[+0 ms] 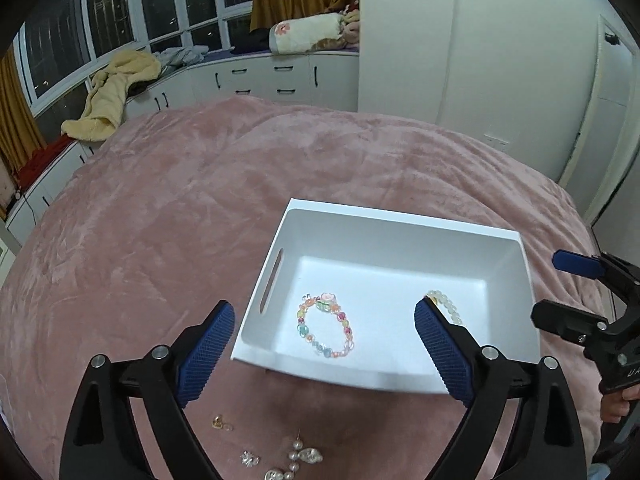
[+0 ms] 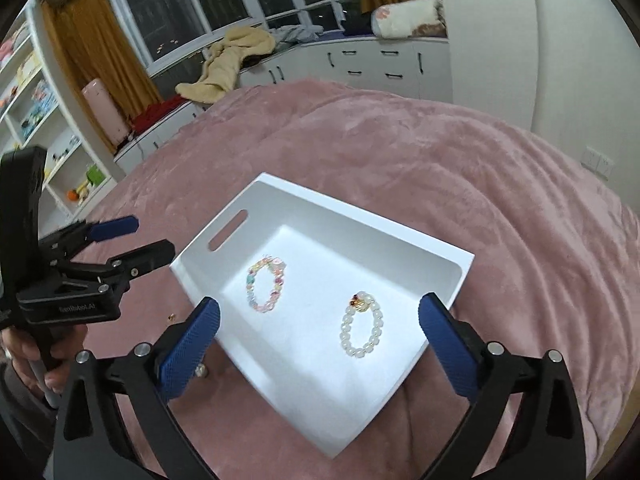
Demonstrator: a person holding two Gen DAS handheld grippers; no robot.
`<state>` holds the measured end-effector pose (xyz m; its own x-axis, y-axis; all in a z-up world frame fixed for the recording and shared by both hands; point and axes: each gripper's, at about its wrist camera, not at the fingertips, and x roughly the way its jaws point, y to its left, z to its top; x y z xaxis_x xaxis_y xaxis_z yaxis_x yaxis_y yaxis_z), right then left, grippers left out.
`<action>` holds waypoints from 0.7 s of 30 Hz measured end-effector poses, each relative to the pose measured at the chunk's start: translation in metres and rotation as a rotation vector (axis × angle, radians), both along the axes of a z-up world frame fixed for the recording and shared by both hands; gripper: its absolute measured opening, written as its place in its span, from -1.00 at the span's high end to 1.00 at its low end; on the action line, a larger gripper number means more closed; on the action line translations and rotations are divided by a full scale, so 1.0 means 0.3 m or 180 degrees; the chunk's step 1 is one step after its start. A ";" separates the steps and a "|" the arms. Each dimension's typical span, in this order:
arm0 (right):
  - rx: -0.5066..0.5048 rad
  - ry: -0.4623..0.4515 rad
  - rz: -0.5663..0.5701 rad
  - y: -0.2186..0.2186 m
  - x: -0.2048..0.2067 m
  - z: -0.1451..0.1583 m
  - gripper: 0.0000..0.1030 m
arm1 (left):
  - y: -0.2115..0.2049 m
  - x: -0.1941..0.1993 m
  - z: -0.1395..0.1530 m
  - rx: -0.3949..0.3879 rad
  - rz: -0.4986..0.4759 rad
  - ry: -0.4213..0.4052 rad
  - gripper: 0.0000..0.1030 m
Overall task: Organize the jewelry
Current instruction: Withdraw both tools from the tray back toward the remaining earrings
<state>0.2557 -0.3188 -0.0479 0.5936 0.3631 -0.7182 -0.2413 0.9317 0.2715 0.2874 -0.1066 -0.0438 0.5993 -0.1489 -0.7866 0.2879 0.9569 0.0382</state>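
A white box (image 1: 276, 264) (image 2: 452, 268) stands on the pink blanket. In it lie a colourful bead bracelet (image 1: 325, 326) (image 2: 266, 286) at the left and a white bead bracelet (image 1: 445, 304) (image 2: 363, 330) at the right. My left gripper (image 1: 324, 354) is open and empty above the box's near left corner. My right gripper (image 2: 320, 348) is open and empty above the box's near side. Loose pieces lie on the blanket near me: a pearl earring (image 1: 298, 458), a small silver piece (image 1: 250, 458) and a small gold piece (image 1: 221, 423).
The pink blanket (image 1: 200, 200) (image 2: 480, 152) covers the whole bed. The right gripper shows at the right edge of the left wrist view (image 1: 580, 292); the left gripper shows at the left of the right wrist view (image 2: 120, 240). White cabinets and windows stand beyond the bed.
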 end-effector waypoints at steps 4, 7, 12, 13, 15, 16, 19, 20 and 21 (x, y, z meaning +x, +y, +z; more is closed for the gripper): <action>-0.0144 -0.0189 0.0081 0.058 -0.065 0.047 -0.91 | 0.037 -0.083 0.046 0.0014 -0.0036 -0.0101 -0.82; -0.0251 -0.0301 0.0174 0.113 -0.107 0.076 -0.91 | 0.076 -0.138 0.086 -0.0037 -0.0021 -0.0180 -0.83; -0.0241 -0.0423 0.0385 0.210 -0.171 0.108 -0.91 | 0.157 -0.243 0.143 -0.0050 -0.0014 -0.0326 -0.83; -0.0228 -0.0435 0.0427 0.230 -0.180 0.113 -0.91 | 0.178 -0.267 0.148 -0.0042 -0.0014 -0.0348 -0.83; -0.0215 -0.0455 0.0485 0.262 -0.193 0.117 -0.91 | 0.214 -0.307 0.148 -0.0026 0.0005 -0.0371 -0.83; -0.0214 -0.0466 0.0518 0.281 -0.200 0.119 -0.91 | 0.224 -0.315 0.146 -0.0020 0.0020 -0.0377 -0.83; -0.0198 -0.0487 0.0634 0.328 -0.219 0.118 -0.91 | 0.282 -0.373 0.135 -0.0037 0.0052 -0.0370 -0.83; -0.0195 -0.0487 0.0667 0.346 -0.225 0.115 -0.91 | 0.299 -0.394 0.130 -0.0023 0.0064 -0.0374 -0.83; -0.0182 -0.0486 0.0695 0.356 -0.230 0.113 -0.91 | 0.318 -0.415 0.122 -0.0022 0.0066 -0.0369 -0.83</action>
<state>0.1869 -0.2121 -0.0141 0.6087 0.4559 -0.6494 -0.4724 0.8658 0.1651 0.1628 -0.0112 -0.0073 0.6893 -0.1407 -0.7107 0.2621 0.9629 0.0636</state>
